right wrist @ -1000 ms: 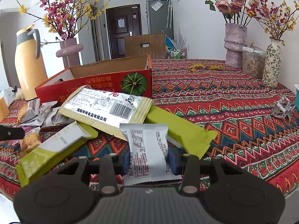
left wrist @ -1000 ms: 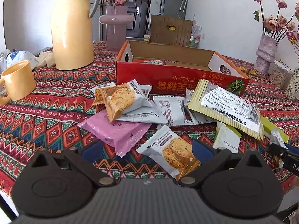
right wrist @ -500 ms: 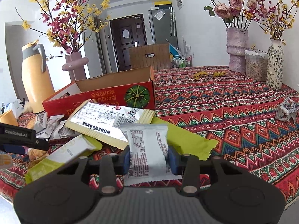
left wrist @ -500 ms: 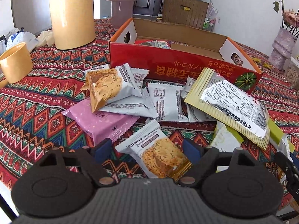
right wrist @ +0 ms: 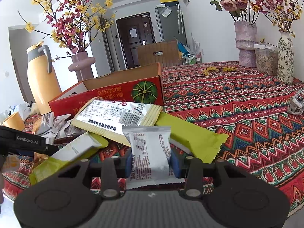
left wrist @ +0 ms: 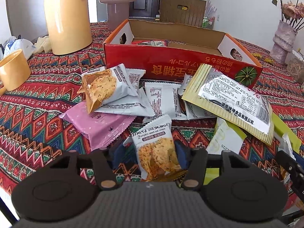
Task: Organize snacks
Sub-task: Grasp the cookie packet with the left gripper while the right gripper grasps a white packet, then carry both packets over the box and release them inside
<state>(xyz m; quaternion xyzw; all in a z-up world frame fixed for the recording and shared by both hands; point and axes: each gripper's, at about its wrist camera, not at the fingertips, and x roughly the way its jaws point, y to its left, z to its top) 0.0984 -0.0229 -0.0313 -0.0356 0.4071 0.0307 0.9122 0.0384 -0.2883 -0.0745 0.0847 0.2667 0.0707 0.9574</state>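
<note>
A pumpkin seed oat crisp packet [left wrist: 155, 157] lies between the jaws of my left gripper [left wrist: 150, 150], which are closing. The right pad touches the packet; a gap shows beside the left pad. My right gripper [right wrist: 152, 161] is shut on a silver-grey snack packet [right wrist: 150, 146], held just above the cloth. Behind both stands the open red cardboard box [left wrist: 171, 64], with a few packets inside. Before it lies a heap of snacks: a pink packet [left wrist: 98, 123], a large yellow striped pack [left wrist: 228, 102], white packets and green bars [right wrist: 190, 134].
A yellow thermos [left wrist: 66, 17] and a yellow mug [left wrist: 13, 70] stand at the left. A mauve vase [left wrist: 117, 3] stands behind the box. Two flower vases [right wrist: 245, 43] and a jar stand far right, with a crumpled wrapper [right wrist: 296, 104] near the table's right edge.
My left gripper moved forward and tipped down over the oat crisp packet, and its jaws narrowed around it; the packet turned more upright. The right gripper kept its hold and tilted slightly.
</note>
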